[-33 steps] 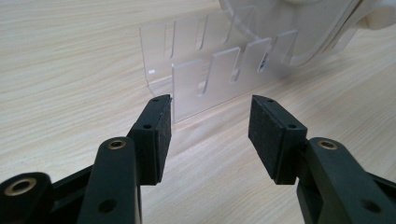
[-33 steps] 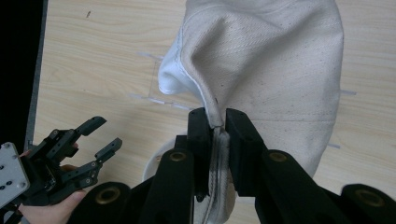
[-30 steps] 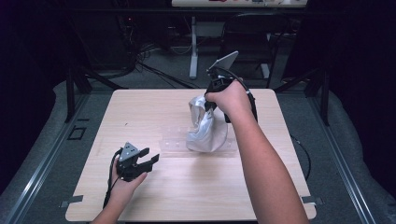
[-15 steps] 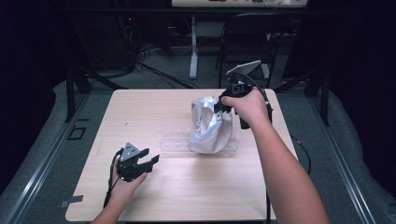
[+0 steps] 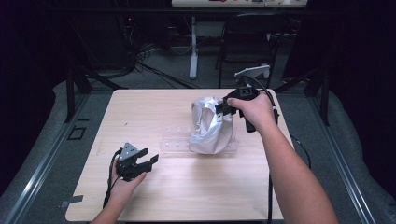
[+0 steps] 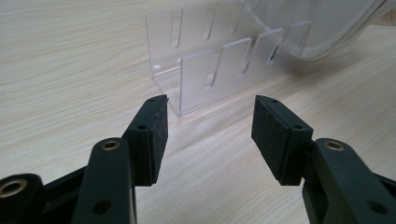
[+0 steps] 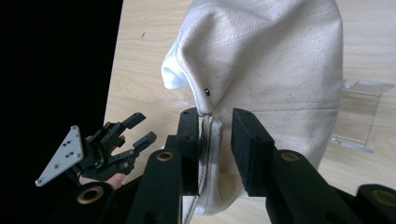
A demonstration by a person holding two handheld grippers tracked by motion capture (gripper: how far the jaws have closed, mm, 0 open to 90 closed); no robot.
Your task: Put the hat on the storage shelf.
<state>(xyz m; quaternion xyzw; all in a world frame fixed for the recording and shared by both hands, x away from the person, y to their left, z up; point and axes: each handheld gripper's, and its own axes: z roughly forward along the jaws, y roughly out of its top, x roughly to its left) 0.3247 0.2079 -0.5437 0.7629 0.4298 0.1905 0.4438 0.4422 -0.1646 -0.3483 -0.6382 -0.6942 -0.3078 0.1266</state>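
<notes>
Fabric is the thing in hand: a pale cloth bag [image 5: 211,125] is draped over a clear slotted rack [image 5: 173,143] near the middle of the wooden surface [image 5: 154,105], slightly toward its right side. The right tongs [image 5: 218,110] are set at the bag's upper edge; in the right gripper view the bag's piped seam [image 7: 208,154] is seen running between the pads, which stand a little apart around it, so whether it is truly pinched cannot be told for certain. The left tongs [image 6: 208,133] are held wide open with nothing between them, low over the surface just short of the rack's near end, well apart from the bag. Trouble would most likely come from the grip: if only the thin seam is caught, it could slide out as the bag is lifted. The rack is light and unheld, so it could be dragged or tipped by cloth snagged on its slotted uprights. It could be steadied by the left tongs, though hard clear plastic may slip between the pads.
</notes>
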